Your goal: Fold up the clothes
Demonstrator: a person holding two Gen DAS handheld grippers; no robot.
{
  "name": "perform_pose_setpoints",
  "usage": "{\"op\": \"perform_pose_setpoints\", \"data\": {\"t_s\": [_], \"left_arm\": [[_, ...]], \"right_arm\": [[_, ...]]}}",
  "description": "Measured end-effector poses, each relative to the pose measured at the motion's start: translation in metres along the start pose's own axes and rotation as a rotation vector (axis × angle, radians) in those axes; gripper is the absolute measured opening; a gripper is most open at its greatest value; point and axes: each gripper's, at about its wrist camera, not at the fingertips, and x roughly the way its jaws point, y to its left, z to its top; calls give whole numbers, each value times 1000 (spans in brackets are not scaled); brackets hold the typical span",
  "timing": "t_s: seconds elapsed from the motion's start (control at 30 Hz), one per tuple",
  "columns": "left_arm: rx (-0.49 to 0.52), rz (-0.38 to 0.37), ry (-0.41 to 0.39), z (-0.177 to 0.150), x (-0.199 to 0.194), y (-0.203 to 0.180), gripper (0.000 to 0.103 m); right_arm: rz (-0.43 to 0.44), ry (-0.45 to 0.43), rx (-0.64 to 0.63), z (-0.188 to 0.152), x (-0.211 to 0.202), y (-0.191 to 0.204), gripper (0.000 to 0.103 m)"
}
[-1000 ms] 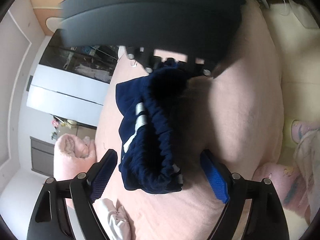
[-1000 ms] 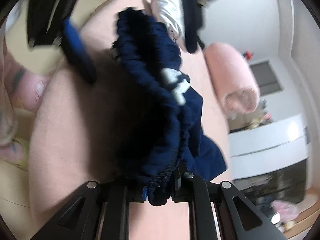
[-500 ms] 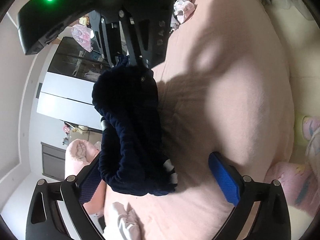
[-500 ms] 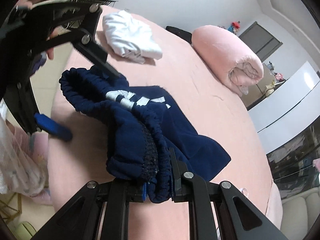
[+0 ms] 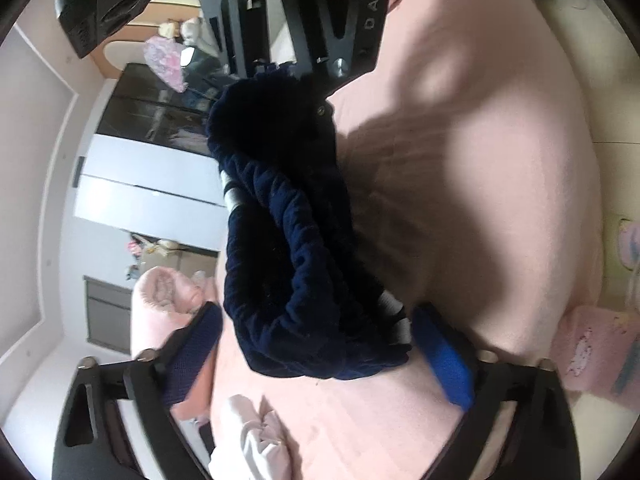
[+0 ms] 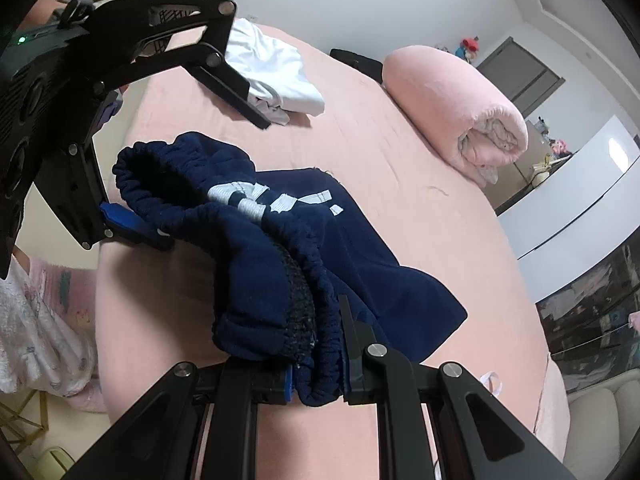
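Note:
Navy shorts (image 6: 360,260) with white stripes lie partly on the pink bed (image 6: 400,160). Their gathered waistband is lifted off it. My right gripper (image 6: 316,360) is shut on one end of the waistband, and in the left wrist view it (image 5: 296,80) comes in from the top. The other end of the shorts (image 5: 280,240) hangs between the blue pads of my left gripper (image 5: 316,312). Its jaws are closing, with one pad (image 6: 120,220) against the waistband and the other finger (image 6: 240,92) well clear of it.
A crumpled white garment (image 6: 276,68) lies on the bed beyond the left gripper. A rolled pink blanket (image 6: 452,108) rests along the bed's far side. A person's patterned pink clothing (image 6: 36,320) shows at the bed's near edge. White cabinets (image 6: 580,184) stand behind.
The right gripper has risen and rolled, lifting the waistband off the bed. The left jaws widened and then narrowed around the waistband's free end.

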Motion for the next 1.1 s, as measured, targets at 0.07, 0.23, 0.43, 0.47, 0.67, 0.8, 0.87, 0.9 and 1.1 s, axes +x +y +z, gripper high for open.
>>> {"op": "perform_pose_setpoints", "data": {"t_s": [0.07,0.23,0.43,0.47,0.67,0.8,0.87,0.9,1.1], "left_arm": [[19,-42,1,2,-1,-5,50],[-33,-120,1,1,-3,0,42],[-185,-253,19,-1,-3,29,42],[-203,-261,21,-1,-4,35,42],[-276,-231,38,3,-18,50,44],[-348,-216,49,5,-16,71,44],[-359,-204,57,2,-14,75,44],[-366,-195,66,3,-12,77,44],[-464,-218,90,1,1,98,44]], "right_arm": [[8,0,8,-1,2,-1,14],[26,16,11,-4,7,-1,14],[44,20,31,-6,10,-4,14],[48,19,37,-6,9,-6,14],[66,13,62,-2,5,-20,14],[80,5,85,-1,2,-27,14],[72,2,96,0,3,-31,14],[67,-2,98,0,2,-32,14],[55,-19,133,4,4,-42,14]]}}
